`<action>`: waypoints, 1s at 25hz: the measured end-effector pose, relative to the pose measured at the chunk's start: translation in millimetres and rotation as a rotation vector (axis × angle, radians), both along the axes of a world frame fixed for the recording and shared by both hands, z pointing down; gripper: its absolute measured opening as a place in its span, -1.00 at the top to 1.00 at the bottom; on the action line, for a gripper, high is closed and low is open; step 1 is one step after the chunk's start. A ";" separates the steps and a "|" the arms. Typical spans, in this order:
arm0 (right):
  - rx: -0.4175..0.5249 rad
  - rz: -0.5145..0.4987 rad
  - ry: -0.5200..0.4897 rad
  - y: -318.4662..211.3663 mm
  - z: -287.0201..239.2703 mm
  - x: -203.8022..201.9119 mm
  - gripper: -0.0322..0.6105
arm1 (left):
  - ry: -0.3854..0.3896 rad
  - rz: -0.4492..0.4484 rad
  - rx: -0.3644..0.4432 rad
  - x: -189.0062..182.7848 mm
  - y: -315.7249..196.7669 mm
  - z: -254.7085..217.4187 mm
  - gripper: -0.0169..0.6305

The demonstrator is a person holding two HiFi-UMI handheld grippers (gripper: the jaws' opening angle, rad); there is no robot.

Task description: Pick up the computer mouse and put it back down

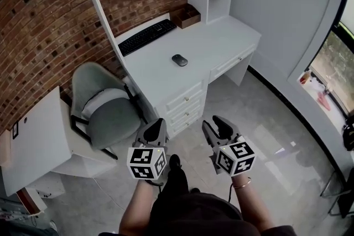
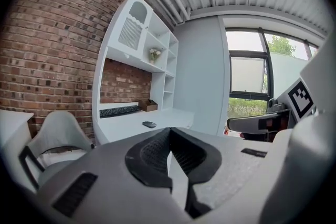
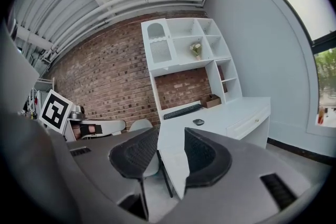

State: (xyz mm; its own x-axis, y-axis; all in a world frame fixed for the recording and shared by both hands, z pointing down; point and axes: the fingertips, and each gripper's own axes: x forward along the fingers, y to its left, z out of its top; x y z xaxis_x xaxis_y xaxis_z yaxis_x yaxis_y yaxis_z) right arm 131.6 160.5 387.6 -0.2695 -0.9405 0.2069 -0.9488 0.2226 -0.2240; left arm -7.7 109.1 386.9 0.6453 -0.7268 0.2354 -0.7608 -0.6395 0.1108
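The dark computer mouse [image 1: 179, 60] lies on the white desk [image 1: 227, 38], in front of the black keyboard [image 1: 146, 36]. Both grippers hang over the floor, well short of the desk and pointing toward it. My left gripper [image 1: 157, 123] is shut, its black pads meeting with nothing between them [image 2: 169, 138]. Beside it my right gripper [image 1: 215, 121] is open; a plain gap shows between its pads [image 3: 171, 150] and it holds nothing. The mouse [image 2: 149, 124] appears small and far off in the left gripper view, and likewise in the right gripper view [image 3: 198, 121].
A grey-green chair [image 1: 108, 110] stands left of the desk's drawers [image 1: 185, 105]. A brown box [image 1: 186, 15] sits at the desk's back under white shelves. Another white table [image 1: 38, 141] is at the left. A brick wall runs behind; a window is at the right.
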 end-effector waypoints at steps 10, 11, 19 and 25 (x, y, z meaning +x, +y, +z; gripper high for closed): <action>-0.048 0.004 0.035 -117.8 18.5 -0.7 0.43 | 0.010 0.035 -0.038 5.9 -113.8 21.5 0.92; -0.050 0.005 0.038 -129.2 19.0 -1.7 0.43 | 0.011 0.037 -0.041 5.0 -124.5 22.4 0.92; -0.073 0.020 0.054 -204.7 23.2 -12.7 0.40 | 0.011 0.062 -0.055 -1.9 -198.7 24.5 0.92; -0.093 0.037 0.075 -245.2 27.3 -13.2 0.33 | 0.020 0.083 -0.063 -1.8 -236.9 28.9 0.92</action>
